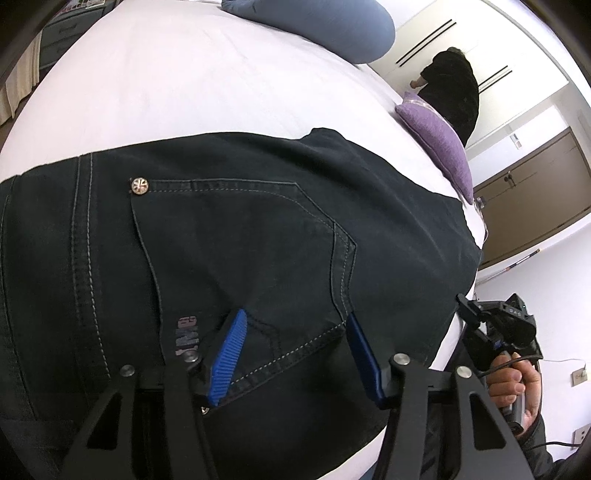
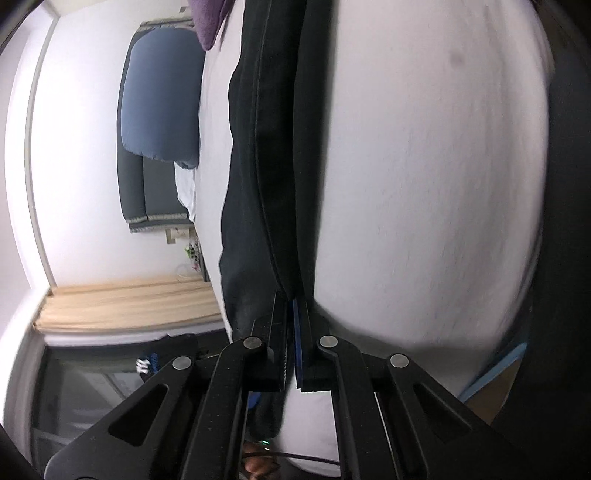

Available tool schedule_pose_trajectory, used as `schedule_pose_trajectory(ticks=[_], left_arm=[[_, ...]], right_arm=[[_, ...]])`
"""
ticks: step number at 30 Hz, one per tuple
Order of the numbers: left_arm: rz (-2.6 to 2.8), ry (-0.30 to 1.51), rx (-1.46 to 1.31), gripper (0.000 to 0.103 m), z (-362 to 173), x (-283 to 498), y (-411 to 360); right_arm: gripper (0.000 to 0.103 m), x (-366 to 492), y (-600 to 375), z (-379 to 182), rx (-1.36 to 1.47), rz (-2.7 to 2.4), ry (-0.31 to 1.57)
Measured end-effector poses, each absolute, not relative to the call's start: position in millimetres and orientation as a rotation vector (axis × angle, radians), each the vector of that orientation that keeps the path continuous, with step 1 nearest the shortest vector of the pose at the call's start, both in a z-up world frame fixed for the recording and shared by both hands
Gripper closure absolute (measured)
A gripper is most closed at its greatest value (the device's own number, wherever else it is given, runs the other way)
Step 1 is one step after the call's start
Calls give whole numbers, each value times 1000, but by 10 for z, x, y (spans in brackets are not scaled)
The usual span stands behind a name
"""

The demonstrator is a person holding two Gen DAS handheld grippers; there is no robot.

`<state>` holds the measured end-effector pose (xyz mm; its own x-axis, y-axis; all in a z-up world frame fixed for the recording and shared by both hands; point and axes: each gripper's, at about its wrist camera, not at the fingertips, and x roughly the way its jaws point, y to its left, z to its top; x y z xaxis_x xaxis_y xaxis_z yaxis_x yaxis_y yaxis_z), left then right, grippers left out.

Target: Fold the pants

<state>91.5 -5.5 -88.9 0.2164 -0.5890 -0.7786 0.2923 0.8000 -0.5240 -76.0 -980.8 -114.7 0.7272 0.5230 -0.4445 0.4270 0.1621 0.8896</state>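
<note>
One pair of dark pants spread flat on white bed, back pocket stitched pale, metal rivet at corner. Left gripper half open over pocket, pads apart. Right gripper clamped tight on pants edge. Purple cushion and blue pillow beyond, well apart.

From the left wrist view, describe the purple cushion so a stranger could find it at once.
Start at the white bed, where dark pants lie spread across the near side. Follow the bed's right edge past the pants to the purple cushion resting there. It is small and textured, unlike the big smooth blue pillow at the bed's far end.
</note>
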Motion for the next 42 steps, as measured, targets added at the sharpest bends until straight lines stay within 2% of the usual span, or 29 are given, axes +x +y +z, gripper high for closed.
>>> schedule_pose_trajectory(ticks=[2, 4, 6, 8, 9, 21, 22, 24, 34, 38, 42], left_arm=[[-621, 1207, -281, 45, -879, 910, -62], [-623, 1205, -279, 45, -890, 894, -34], [-623, 1203, -284, 45, -894, 893, -21], [-622, 1202, -283, 45, -897, 884, -43], [-620, 1201, -282, 45, -897, 881, -45], [-613, 1198, -272, 45, -884, 870, -75], [-613, 1197, -272, 45, -882, 869, -75], [-612, 1197, -273, 45, -880, 867, -72], [-616, 1201, -270, 45, -882, 887, -73], [-616, 1200, -276, 45, -888, 893, -67], [-616, 1200, -270, 45, -886, 890, -75]], right_arm=[[100, -735, -9805, -1122, 1463, 97, 822], [94, -755, -9805, -1047, 1473, 109, 791], [69, -785, -9956, -1006, 1490, 102, 726], [50, -806, -10088, -926, 1507, 90, 641], [47, -799, -10127, -909, 1509, 74, 623], [50, -738, -10440, -966, 1609, -7, 624], [55, -771, -10407, -1022, 1595, -4, 630], [99, -745, -10401, -1015, 1543, -13, 665], [102, -1136, -10461, -1153, 1567, -54, 652], [100, -955, -10425, -1147, 1540, -40, 650], [98, -814, -10521, -1029, 1550, -88, 565]])
